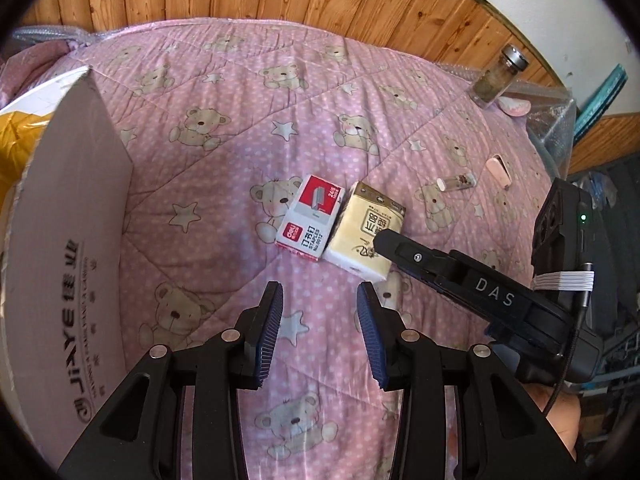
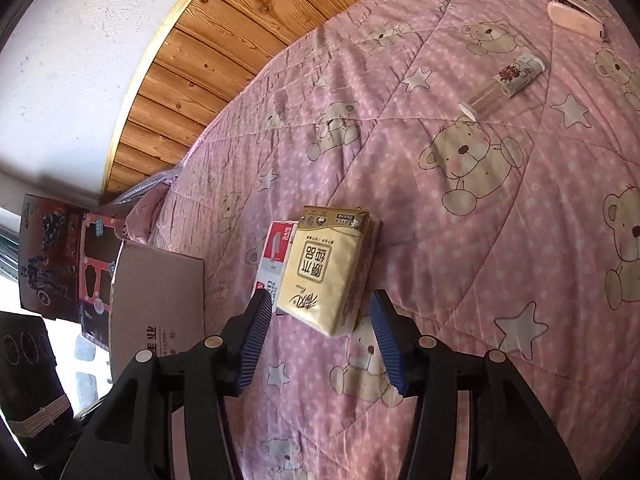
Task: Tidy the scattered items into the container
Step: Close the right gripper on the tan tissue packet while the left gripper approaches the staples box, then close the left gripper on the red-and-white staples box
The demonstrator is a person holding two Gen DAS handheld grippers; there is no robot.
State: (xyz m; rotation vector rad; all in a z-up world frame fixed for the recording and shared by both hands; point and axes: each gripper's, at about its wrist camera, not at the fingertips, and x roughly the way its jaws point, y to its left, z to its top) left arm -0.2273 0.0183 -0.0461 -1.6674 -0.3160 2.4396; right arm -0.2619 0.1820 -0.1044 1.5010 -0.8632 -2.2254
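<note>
A yellow tissue pack [image 1: 365,227] lies on the pink bear quilt, touching a red and white staples box [image 1: 311,216]. My left gripper [image 1: 320,294] is open and empty just short of both. My right gripper [image 2: 318,304] is open, its blue pads either side of the near end of the tissue pack [image 2: 326,270], not closed on it; the staples box [image 2: 274,258] lies to its left. In the left wrist view the right gripper's finger [image 1: 400,244] rests over the pack. The cardboard box container [image 1: 68,240] stands at the left; it also shows in the right wrist view [image 2: 156,300].
A small clear vial [image 2: 502,80] and a pink flat item [image 2: 574,18] lie further out on the quilt. A glass jar with a metal lid [image 1: 498,76] stands at the far right edge. A wooden wall is behind the bed.
</note>
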